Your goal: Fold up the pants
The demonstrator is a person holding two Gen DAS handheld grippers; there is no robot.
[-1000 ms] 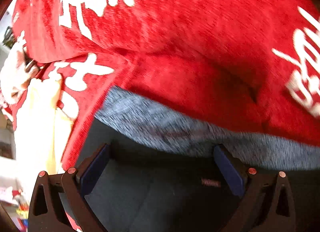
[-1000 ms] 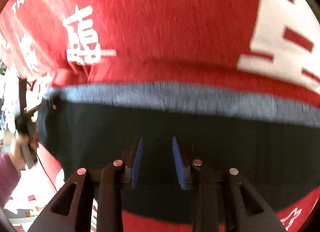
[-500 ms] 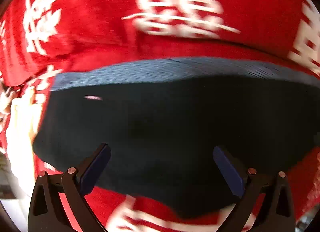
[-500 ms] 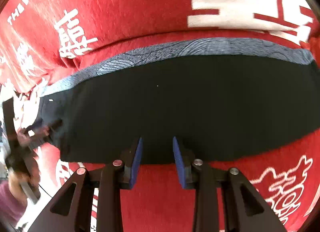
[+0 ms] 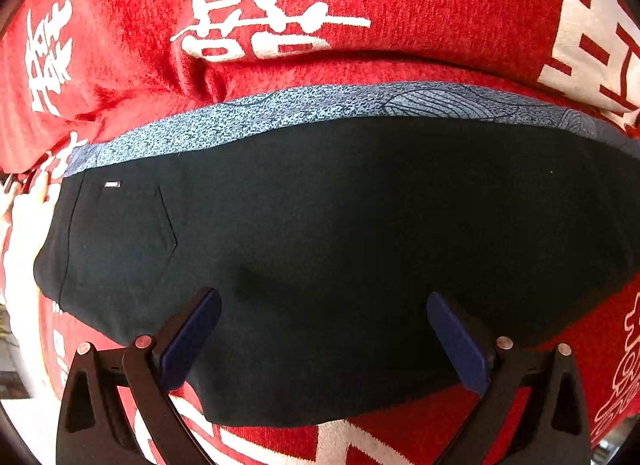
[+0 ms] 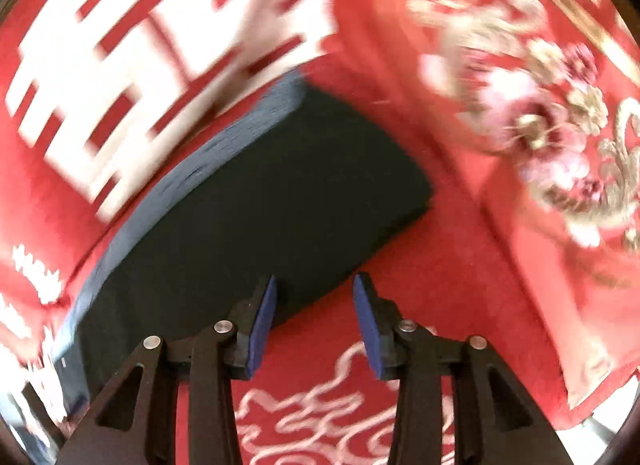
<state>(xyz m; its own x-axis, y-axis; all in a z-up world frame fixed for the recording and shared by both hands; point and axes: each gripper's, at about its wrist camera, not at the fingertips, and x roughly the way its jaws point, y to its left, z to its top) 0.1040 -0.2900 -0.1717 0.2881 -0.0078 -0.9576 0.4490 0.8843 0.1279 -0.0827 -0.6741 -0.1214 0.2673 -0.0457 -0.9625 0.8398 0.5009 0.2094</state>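
Note:
The dark navy pants [image 5: 320, 233] lie folded flat on a red blanket, with a grey-blue patterned strip [image 5: 304, 109] along their far edge and a back pocket [image 5: 124, 237] at the left. My left gripper [image 5: 324, 329] is wide open and empty, above the pants' near edge. In the blurred right wrist view the pants [image 6: 256, 209] lie at centre left. My right gripper [image 6: 314, 305] is open with a narrower gap and empty, at the pants' near right edge.
A red blanket [image 5: 360, 5] with white characters covers the surface under the pants. A red embroidered cushion or fabric [image 6: 560, 125] with floral pattern lies to the right. A pale edge shows at the far left [image 5: 20, 225].
Both grippers have pulled back from the pants, so more of the folded pants shows. The right gripper has swung to the right. The left gripper stayed open wide.

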